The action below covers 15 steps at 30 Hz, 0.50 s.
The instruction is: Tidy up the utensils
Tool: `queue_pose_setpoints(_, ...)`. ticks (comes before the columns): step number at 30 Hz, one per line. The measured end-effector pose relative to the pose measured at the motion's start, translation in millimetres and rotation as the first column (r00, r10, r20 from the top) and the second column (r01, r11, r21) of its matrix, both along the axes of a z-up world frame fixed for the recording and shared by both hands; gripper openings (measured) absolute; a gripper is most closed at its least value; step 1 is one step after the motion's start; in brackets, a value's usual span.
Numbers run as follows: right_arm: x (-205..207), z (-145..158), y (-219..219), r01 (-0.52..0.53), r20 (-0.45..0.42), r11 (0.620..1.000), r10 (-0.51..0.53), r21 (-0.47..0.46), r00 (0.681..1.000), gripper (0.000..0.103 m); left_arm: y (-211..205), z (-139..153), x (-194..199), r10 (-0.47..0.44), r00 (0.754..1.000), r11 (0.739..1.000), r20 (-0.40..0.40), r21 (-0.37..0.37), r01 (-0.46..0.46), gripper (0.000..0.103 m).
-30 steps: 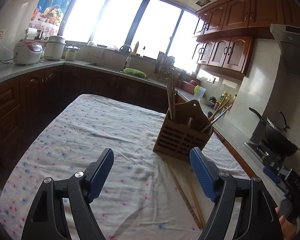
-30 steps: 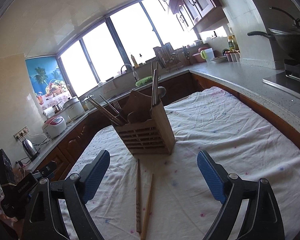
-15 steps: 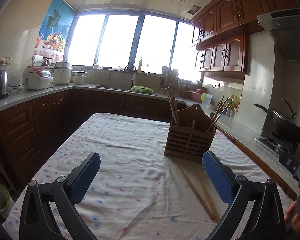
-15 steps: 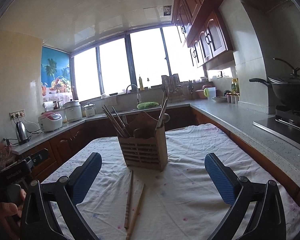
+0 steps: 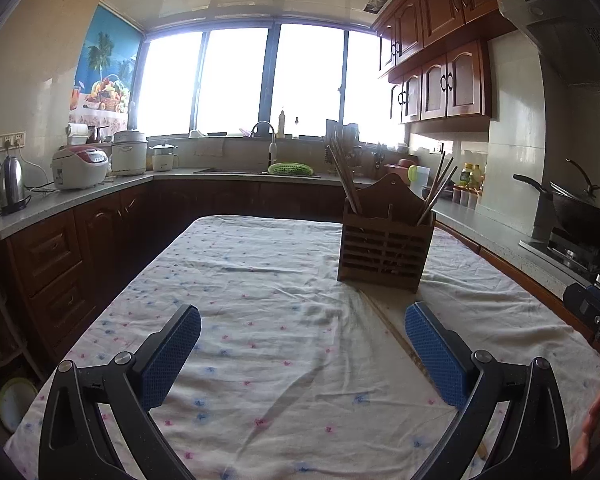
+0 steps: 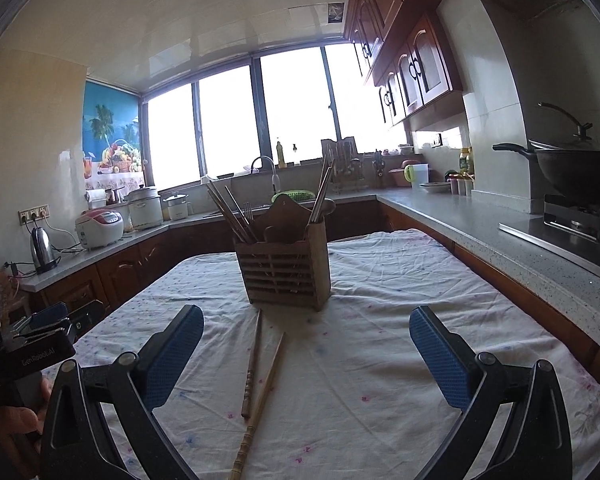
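Lying loose at lower centre of the right view, two chopsticks [image 6: 260, 376] are seen before the wooden holder [image 6: 286, 268] on the tabletop [image 6: 380, 300]; left gripper [image 5: 302, 350] and right gripper [image 6: 306, 352] fingers, just opened wide, are held empty.

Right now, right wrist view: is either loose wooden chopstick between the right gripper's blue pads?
No: both wooden chopsticks lie flat on the flowered tablecloth before the slatted wooden utensil holder; the right gripper is open, holding nothing.
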State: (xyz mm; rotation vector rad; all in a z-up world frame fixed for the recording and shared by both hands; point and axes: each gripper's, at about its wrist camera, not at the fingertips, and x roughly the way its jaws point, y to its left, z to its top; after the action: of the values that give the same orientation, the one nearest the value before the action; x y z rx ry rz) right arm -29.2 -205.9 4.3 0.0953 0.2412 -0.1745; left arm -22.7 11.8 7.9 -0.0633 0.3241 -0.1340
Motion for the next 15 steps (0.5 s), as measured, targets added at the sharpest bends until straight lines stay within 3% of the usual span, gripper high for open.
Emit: queue_pose_setpoints(15,-1.2,-13.0,5.5,0.007,-0.025,1.0,-0.008,-0.023,1.0,0.103,-7.5,-6.3,-8.5,0.036,0.999,0.998,-0.005,0.056,-0.035,0.102)
